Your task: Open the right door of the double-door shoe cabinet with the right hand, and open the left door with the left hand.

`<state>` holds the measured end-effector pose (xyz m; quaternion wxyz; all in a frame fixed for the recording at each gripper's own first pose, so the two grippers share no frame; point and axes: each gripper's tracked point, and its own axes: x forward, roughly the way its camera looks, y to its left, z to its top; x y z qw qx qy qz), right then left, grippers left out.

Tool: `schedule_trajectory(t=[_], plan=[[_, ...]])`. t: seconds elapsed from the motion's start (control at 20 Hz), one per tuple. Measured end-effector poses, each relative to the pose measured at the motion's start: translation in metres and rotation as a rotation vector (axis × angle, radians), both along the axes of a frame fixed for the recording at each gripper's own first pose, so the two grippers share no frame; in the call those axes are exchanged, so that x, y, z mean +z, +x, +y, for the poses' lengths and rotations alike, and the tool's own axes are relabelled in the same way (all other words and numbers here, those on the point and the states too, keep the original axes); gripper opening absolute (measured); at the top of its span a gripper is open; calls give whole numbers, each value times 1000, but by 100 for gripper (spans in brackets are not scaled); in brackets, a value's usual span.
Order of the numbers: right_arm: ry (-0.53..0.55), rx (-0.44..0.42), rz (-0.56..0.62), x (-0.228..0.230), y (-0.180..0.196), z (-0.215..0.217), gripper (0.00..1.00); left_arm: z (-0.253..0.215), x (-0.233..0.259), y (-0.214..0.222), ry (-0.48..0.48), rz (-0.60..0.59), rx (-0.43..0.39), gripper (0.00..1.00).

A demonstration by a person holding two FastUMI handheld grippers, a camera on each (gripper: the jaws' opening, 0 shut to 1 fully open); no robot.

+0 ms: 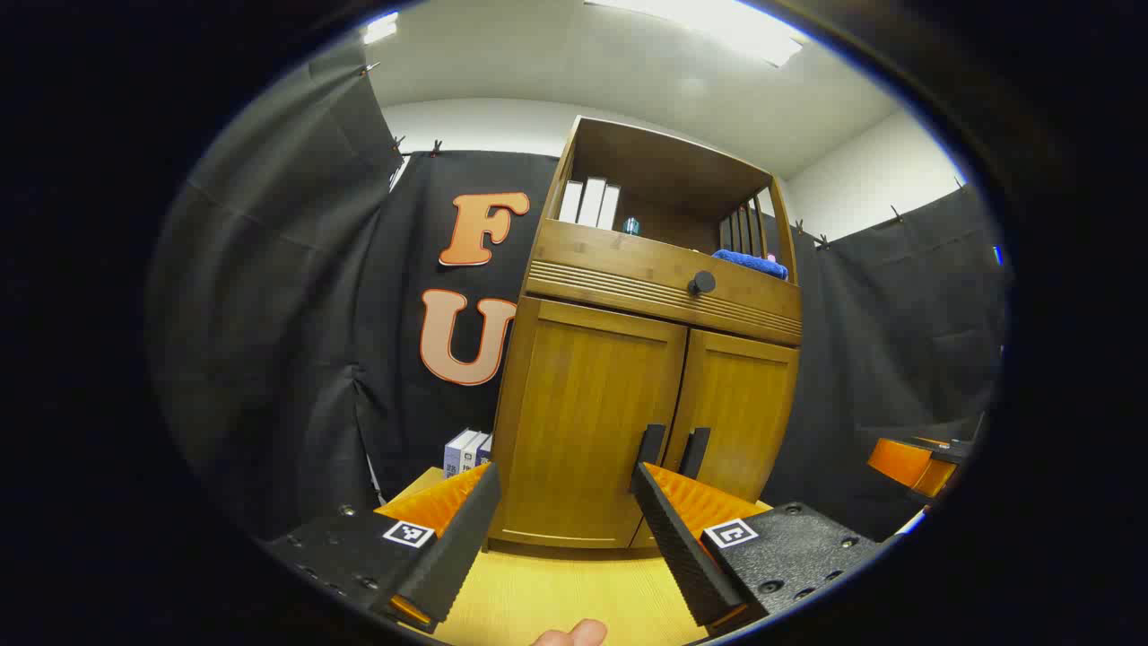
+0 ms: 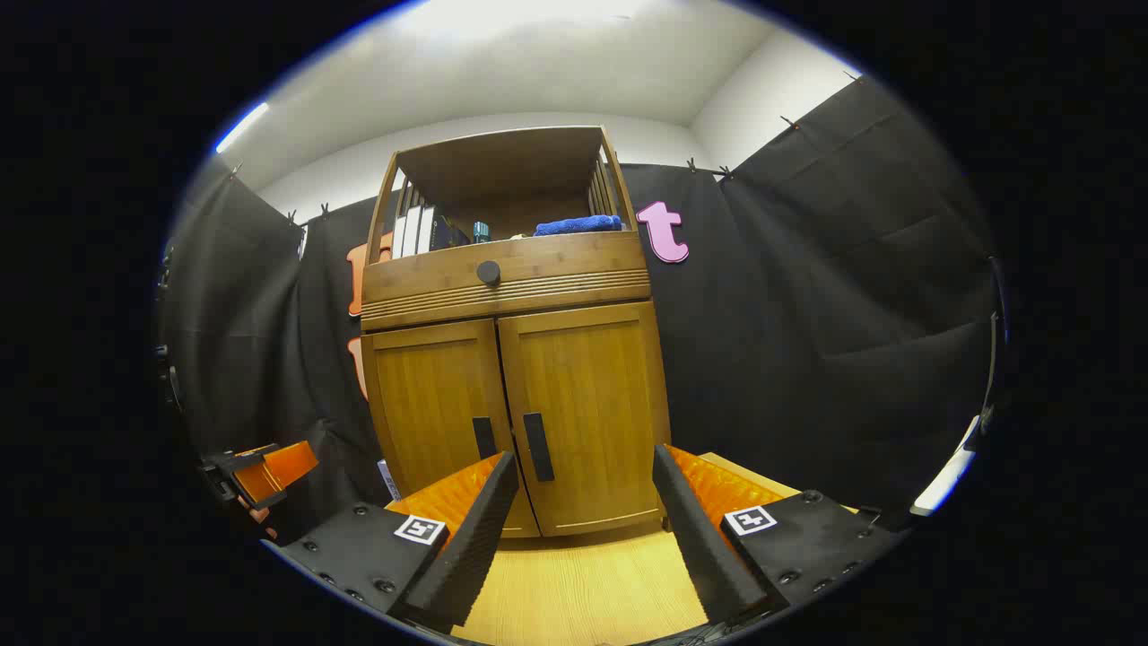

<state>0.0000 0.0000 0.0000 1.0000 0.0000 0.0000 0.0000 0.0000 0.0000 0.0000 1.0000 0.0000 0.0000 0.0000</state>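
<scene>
In front of both grippers stands the shoe cabinet (image 2: 516,359), upright on a pale wooden floor (image 2: 583,592) and backed by black cloth. Both of its lower doors are shut, meeting along a thin seam in the middle. The left door (image 1: 583,422) and right door (image 2: 587,413) each carry a dark upright handle beside that seam: the left handle (image 2: 484,437) and right handle (image 2: 538,446) sit close together, low on the doors. Bare floor lies between the cabinet's foot and the fingers in both views.

Above the doors runs a ribbed drawer front with a round dark knob (image 2: 488,272). The open shelf on top holds pale upright books (image 1: 589,203), a blue folded cloth (image 2: 578,224) and a small teal thing too small to make out.

The left gripper (image 1: 565,529) has its fingers spread wide, apart from the cabinet, one fingertip overlapping the left handle's lower end in its view. The right gripper (image 2: 583,529) is likewise spread and holds nothing. A fingertip (image 1: 569,635) is cut off at the left gripper view's bottom edge. Boxes (image 1: 465,451) peek out left of the cabinet's base.
</scene>
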Motion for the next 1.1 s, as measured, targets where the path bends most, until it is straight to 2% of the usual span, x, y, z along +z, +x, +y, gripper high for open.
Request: schedule_trajectory(t=[0.05, 0.1, 0.15, 0.2, 0.25, 0.35, 0.4, 0.45, 0.6, 0.65, 0.75, 1.0, 1.05, 1.1], plan=[[-1, 1, 0, 1, 0, 0, 93, 0, 0, 0, 0, 1, 1, 91], [-2, 2, -1, 2, -2, 0, 98, 0, 1, -2, -1, 0, 2, 91], [-5, 1, -2, 2, -3, -1, 98, 0, 1, -1, -2, 0, 2, 94], [-7, 1, -3, 3, -3, 0, 98, 0, 1, -1, -3, -1, 3, 91], [-9, 3, -3, 4, -4, 0, 97, 1, 2, -2, -4, -2, 4, 94], [-18, 9, -2, 5, -6, 3, 97, 0, 2, -3, -8, -2, 5, 91], [-23, 9, -5, 6, -8, 3, 97, 0, 2, -5, -9, -3, 5, 98], [-29, 10, -8, 7, -10, 3, 98, 0, 3, -5, -11, -5, 4, 94], [-33, 14, -13, 9, -12, 5, 98, -1, 4, -8, -15, -4, -2, 94], [-33, 16, -13, 9, -13, 6, 98, -1, 3, -10, -14, -3, -2, 91], [-33, 18, -17, 9, -17, 7, 98, 1, 5, -13, -11, -7, 2, 94], [-34, 17, -16, 7, -23, 7, 98, 4, 9, -17, 2, -20, 10, 94], [-34, 13, -13, 6, -25, 6, 98, 3, 8, -18, 0, -22, 9, 91], [-34, 10, -12, 5, -27, 4, 98, 2, 8, -19, -3, -22, 5, 94]])
